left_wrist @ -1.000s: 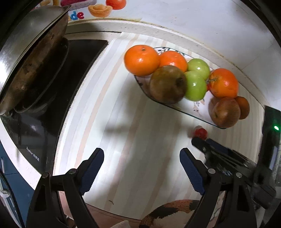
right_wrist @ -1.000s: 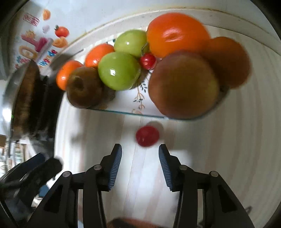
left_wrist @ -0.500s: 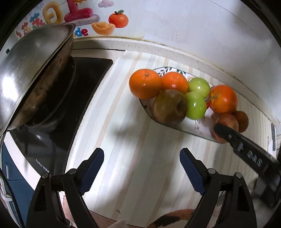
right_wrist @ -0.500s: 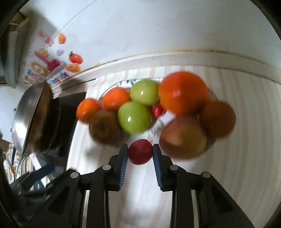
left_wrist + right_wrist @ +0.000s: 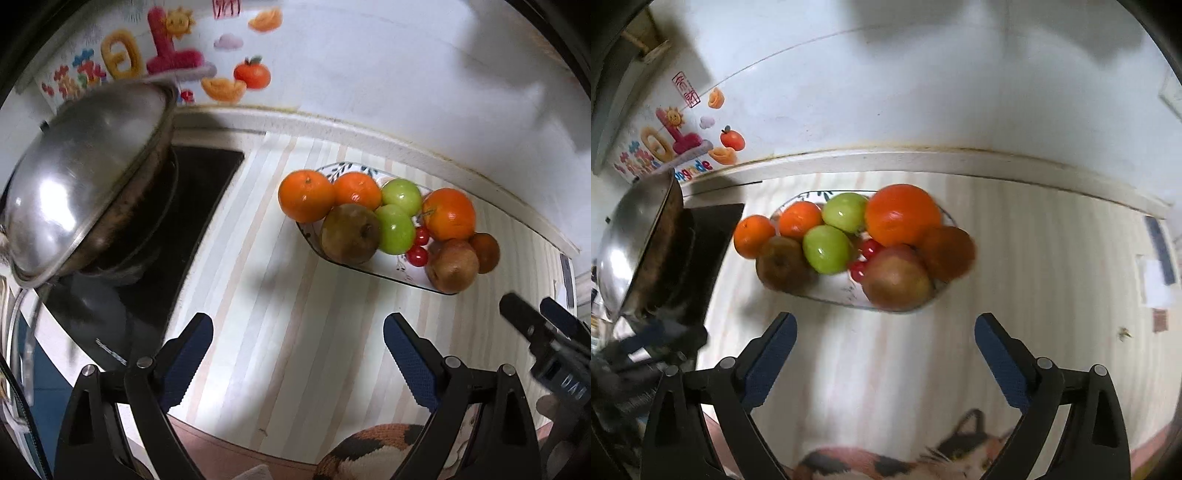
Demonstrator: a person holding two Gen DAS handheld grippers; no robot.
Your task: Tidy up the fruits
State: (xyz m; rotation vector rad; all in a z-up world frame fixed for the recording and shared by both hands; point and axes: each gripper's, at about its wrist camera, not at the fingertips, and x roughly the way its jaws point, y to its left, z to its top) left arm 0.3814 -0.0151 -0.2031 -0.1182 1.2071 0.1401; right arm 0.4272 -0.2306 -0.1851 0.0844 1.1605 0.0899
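Striped counter (image 5: 280,332) bare between plate (image 5: 373,267) rim, front edge

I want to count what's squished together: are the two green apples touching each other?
Touching. The left wrist view shows the two green apples pressed together on the plate, no gap.

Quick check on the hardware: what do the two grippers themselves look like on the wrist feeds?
Both match. The left gripper and right gripper have black angular linkage arms with silver pivot bolts, each ending in two dark blue ribbed finger pads. In the left wrist view the right gripper's black body shows pale lettering. No cables or sleeves are visible.
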